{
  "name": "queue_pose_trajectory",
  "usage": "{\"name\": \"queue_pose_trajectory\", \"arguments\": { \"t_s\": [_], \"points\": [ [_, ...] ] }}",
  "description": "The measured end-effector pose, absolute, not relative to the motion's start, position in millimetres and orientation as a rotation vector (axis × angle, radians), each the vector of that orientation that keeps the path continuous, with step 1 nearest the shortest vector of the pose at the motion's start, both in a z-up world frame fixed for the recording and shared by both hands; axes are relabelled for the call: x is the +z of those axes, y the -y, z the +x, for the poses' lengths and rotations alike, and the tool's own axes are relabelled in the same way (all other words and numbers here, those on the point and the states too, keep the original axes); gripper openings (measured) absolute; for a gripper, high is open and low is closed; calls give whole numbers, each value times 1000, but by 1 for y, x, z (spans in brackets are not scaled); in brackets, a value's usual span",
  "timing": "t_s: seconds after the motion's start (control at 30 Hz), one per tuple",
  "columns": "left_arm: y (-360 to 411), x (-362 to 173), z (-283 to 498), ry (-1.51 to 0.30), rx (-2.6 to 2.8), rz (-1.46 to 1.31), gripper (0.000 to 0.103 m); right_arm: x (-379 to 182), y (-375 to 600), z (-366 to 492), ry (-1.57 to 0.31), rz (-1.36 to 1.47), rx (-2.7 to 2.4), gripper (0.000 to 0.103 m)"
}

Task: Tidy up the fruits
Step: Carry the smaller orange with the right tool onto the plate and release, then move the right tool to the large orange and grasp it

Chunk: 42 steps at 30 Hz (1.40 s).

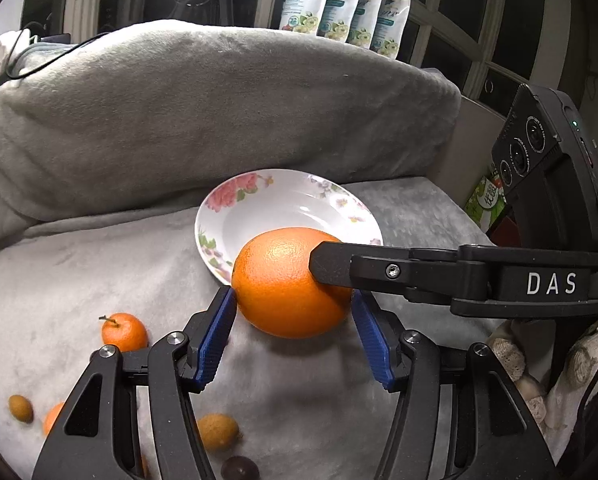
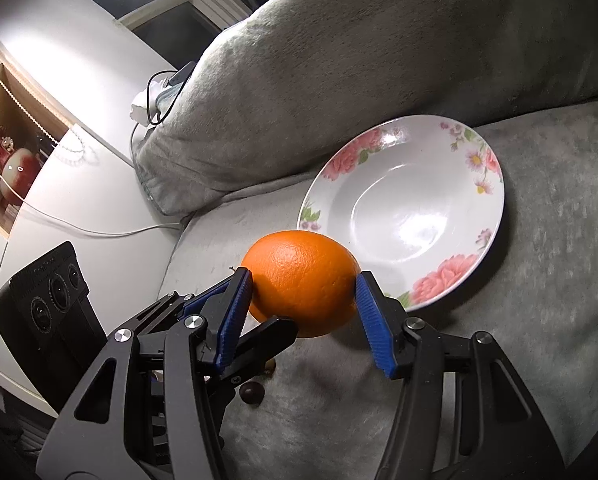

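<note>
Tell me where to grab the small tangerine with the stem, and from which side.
Grip the tangerine across its round middle, coming from above with the jaws on either side. Its stem points up and it sits alone on the soft grey blanket, so both flanks look free. The left gripper looks nearest, though it flanks the big orange.

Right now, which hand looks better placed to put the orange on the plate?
Probably the right. The right gripper has both blue pads pressed on the orange, with the plate just ahead. The left gripper also flanks it, but its grip is unclear.
</note>
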<state>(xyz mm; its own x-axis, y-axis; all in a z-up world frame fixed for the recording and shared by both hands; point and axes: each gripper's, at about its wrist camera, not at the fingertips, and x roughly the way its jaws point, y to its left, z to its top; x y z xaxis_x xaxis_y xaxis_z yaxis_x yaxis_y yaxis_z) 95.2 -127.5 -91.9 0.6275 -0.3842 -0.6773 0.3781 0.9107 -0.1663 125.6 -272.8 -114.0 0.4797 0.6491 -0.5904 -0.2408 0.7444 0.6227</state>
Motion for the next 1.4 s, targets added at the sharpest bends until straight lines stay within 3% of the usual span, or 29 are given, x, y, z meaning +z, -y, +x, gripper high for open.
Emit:
{"name": "queue_pose_trajectory", "arguments": {
  "t_s": [0.4,0.6,0.7,0.93,1.4],
  "points": [
    [125,-80,95,-749,-441,-9,55,-100,295,129,-829,516,486,59],
    [121,-79,94,-749,-427,-21,56,-95,298,122,-802,479,452,71],
    [120,-77,93,-749,-427,-24,64,-91,297,118,-786,456,435,81],
    [112,-73,87,-737,-418,-37,69,-80,292,107,-745,407,414,93],
    [69,-60,67,-701,-346,-62,75,-72,275,93,-732,338,426,94]
  ]
}}
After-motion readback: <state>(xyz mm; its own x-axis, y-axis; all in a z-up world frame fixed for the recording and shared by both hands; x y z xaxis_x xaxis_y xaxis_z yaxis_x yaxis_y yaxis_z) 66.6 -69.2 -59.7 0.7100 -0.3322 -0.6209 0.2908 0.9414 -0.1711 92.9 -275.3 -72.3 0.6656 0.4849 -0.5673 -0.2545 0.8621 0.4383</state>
